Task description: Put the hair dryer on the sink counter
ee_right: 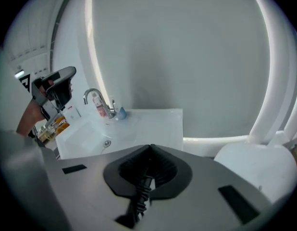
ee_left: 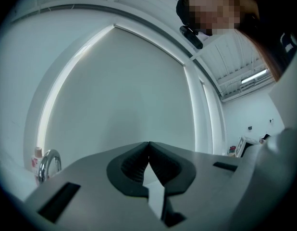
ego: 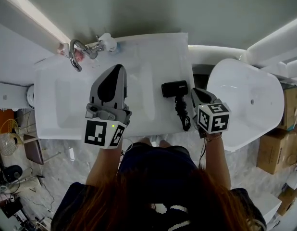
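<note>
**While the dryer (ego: 175, 88) lies on the counter (ego: 153, 52), both grippers stand shut**

As the head view shows, the black dryer rests on its side on the white counter, right of the basin (ego: 67, 100). Its cord (ego: 181, 110) trails toward the front edge.

The right gripper (ego: 194, 90) hangs just right of the dryer, apart from it. In the right gripper view its jaws (ee_right: 149, 147) are closed, tips meeting. A ribbed black stretch of cord (ee_right: 141, 196) shows in the slot behind the tips. Whether the pads pinch it or it simply lies below I cannot tell.

The left gripper (ego: 117, 67) hovers over the basin, pointing toward the back of the counter, right of the faucet (ego: 75, 57). In its own view its jaws (ee_left: 149, 143) are pressed together at the tips with nothing between them. Only pale surface shows through the gap behind.
</note>
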Motion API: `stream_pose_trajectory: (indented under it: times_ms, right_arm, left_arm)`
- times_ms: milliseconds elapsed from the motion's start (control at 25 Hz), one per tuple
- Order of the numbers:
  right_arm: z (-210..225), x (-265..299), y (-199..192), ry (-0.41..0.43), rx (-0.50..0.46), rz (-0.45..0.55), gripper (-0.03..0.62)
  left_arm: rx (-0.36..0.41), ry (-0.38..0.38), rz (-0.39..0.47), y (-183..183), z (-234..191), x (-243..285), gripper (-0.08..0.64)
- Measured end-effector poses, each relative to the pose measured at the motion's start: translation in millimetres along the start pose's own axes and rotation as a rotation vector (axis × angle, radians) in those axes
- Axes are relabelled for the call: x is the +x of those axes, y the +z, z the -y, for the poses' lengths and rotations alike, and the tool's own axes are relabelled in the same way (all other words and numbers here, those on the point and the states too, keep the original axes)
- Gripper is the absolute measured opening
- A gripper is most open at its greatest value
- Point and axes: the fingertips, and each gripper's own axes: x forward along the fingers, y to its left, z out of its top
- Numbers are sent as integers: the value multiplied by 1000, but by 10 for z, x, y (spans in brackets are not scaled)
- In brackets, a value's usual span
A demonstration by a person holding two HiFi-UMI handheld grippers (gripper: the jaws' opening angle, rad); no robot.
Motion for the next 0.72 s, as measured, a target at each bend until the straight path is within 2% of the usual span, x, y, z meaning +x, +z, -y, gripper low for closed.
stream_pose_trajectory:
  times_ms: [320, 520, 720]
  right_arm:
    - [-303, -697, 1097, -46, -273, 342, 15]
    - [-425, -1142, 1567, -49, -269, 551, 15]
    - [-516, -1474, 1780, -31, -284, 715, 15]
  left_arm:
    - [45, 24, 32, 234, -27, -55, 18]
    - [62, 54, 41, 367, -64, -95, 18]
    - [73, 66, 50, 440, -49, -134, 18]
